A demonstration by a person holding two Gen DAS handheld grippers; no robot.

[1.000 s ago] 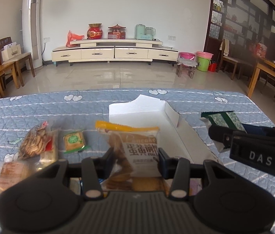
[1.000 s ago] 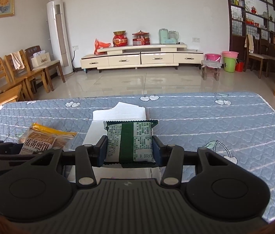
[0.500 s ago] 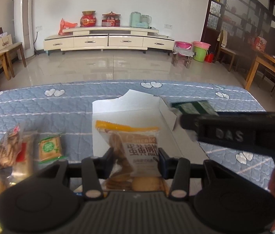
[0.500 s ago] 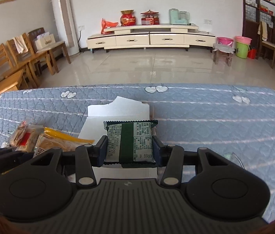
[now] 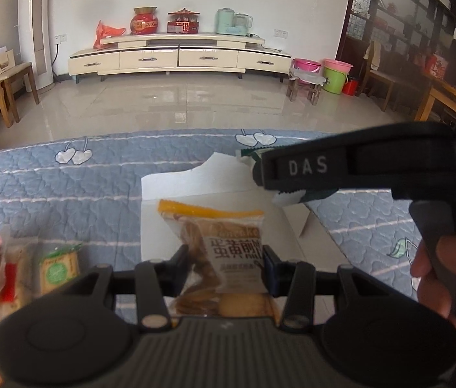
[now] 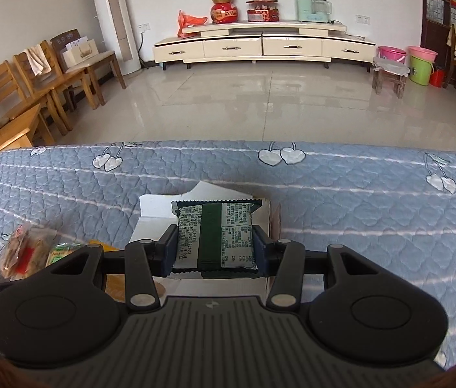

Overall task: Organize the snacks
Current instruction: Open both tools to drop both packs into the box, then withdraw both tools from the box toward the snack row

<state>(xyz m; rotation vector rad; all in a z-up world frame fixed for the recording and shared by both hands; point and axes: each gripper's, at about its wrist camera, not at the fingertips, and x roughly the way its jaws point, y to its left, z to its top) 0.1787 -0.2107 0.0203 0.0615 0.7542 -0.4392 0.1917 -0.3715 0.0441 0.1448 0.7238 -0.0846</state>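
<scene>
The left gripper [image 5: 224, 263] has its two fingers [image 5: 179, 263] squeezed tight on a cookie pack [image 5: 228, 249] with a yellow top edge and brown cookies inside. The pack sticks out in front of the fingers and hangs over the near end of a white box [image 5: 150, 223]. The right gripper [image 6: 215, 245] has its fingers [image 6: 168, 245] clamped on a green snack pack [image 6: 216, 236] with small white print on it. This green pack is held flat over the same white box [image 6: 150, 205], close to the far end of it. In the left view the right gripper [image 5: 260, 171] reaches in from the right side, above the far corner of the box, with the letters DAS on its black side and a bit of the green pack [image 5: 247, 153] showing past its tip. A hand [image 5: 435, 278] holds its handle at the right edge. The white box lies open on a blue quilted cover [image 6: 357, 200] with heart shapes on it. To the left of the box, more snacks lie on the cover: a small green and yellow pack [image 5: 58, 268] and a clear pack with a red spot [image 5: 8, 274]. They look blurry. Past the cover is a shiny tiled floor [image 6: 260, 97], a long cream cabinet [image 6: 260, 45] by the wall, and wooden chairs [image 6: 27, 97] on the left.
</scene>
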